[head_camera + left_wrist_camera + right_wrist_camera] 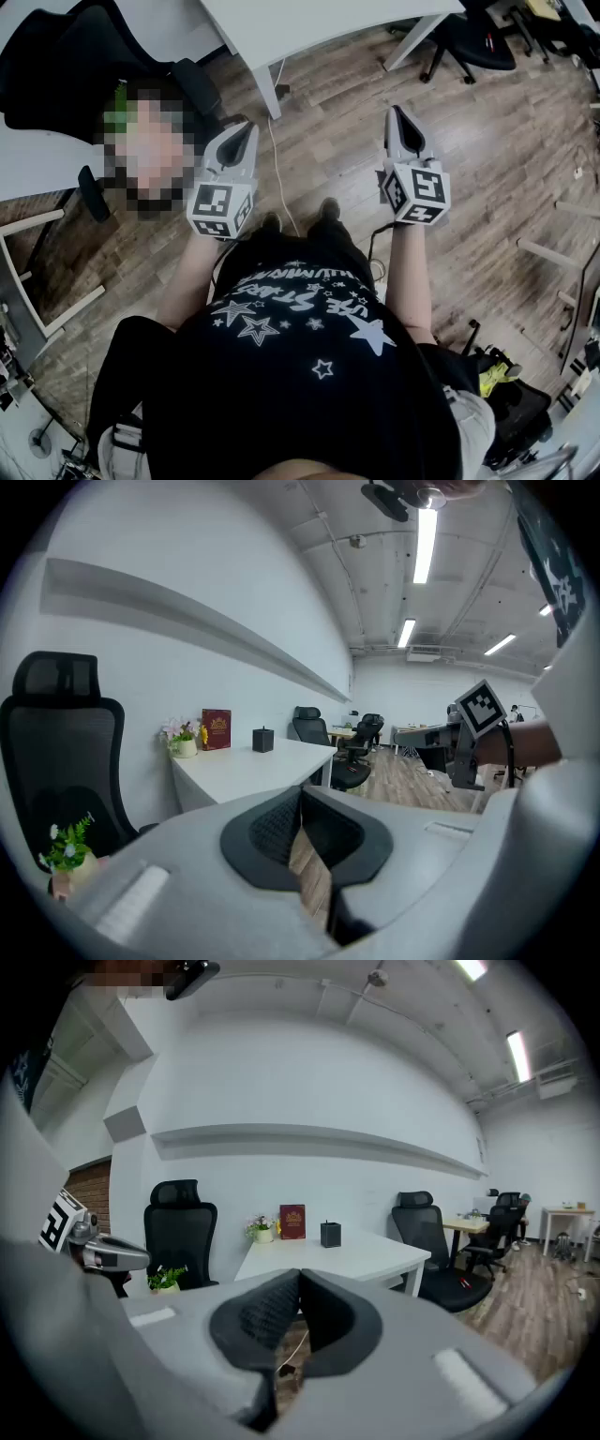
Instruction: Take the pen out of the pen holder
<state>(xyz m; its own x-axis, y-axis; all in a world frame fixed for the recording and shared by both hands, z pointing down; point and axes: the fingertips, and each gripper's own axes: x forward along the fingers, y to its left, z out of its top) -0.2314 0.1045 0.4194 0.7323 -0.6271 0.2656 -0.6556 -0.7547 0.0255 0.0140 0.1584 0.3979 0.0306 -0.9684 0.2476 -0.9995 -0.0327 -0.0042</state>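
A small black pen holder [262,740] [330,1234] stands on a white table [244,771] [366,1255] some way ahead of both grippers. Any pen in it is too small to make out. I hold both grippers out level in front of my body, above the wooden floor and well short of the table. In the left gripper view my left gripper [246,129] [300,799] has its black pads meeting at the tips, with nothing between them. My right gripper [396,112] [300,1283] is shut and empty too. The head view does not show the pen holder.
A red book [216,729] [292,1222] and a small flower pot [183,742] [261,1231] stand beside the holder by the wall. Black office chairs [180,1227] [427,1241] flank the table. A cable [281,178] trails over the floor from the table leg [267,89].
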